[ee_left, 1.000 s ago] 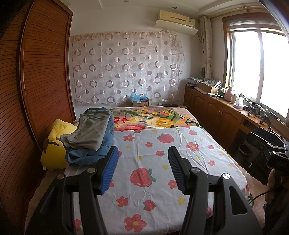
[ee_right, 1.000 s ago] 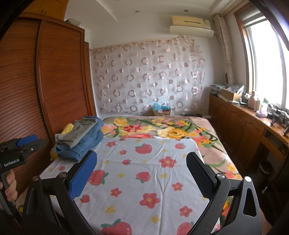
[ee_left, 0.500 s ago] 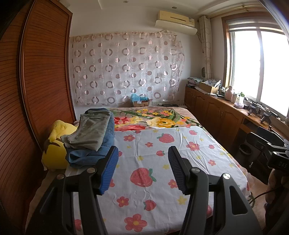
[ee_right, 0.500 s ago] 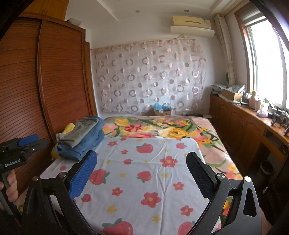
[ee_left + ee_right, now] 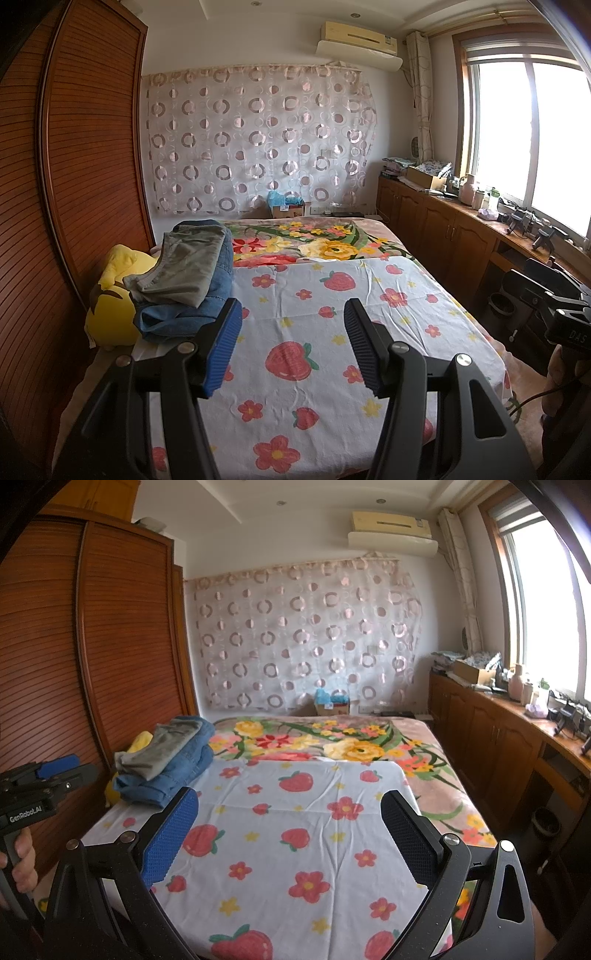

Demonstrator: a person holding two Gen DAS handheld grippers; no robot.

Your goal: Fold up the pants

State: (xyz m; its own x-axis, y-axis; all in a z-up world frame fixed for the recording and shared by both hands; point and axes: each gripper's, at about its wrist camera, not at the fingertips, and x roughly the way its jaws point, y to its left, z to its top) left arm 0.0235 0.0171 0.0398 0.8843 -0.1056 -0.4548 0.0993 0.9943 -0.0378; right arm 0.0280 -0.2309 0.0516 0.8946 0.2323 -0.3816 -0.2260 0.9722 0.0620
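Note:
A pile of pants lies at the bed's left side: grey-green pants (image 5: 188, 266) on top of blue jeans (image 5: 184, 314). The same grey-green pants (image 5: 159, 753) and jeans (image 5: 173, 775) show in the right wrist view. My left gripper (image 5: 291, 343) is open and empty, held above the strawberry sheet (image 5: 332, 332), just right of the pile. My right gripper (image 5: 288, 834) is open wide and empty above the sheet (image 5: 295, 830), right of and nearer than the pile.
A yellow plush toy (image 5: 110, 306) lies under the pile against the wooden wardrobe (image 5: 55, 221). A floral blanket (image 5: 314, 243) covers the bed's far half. Wooden cabinets (image 5: 443, 236) with clutter run along the right wall under the window.
Both grippers have drifted slightly; the views shift a little downward. Both stay open and empty.

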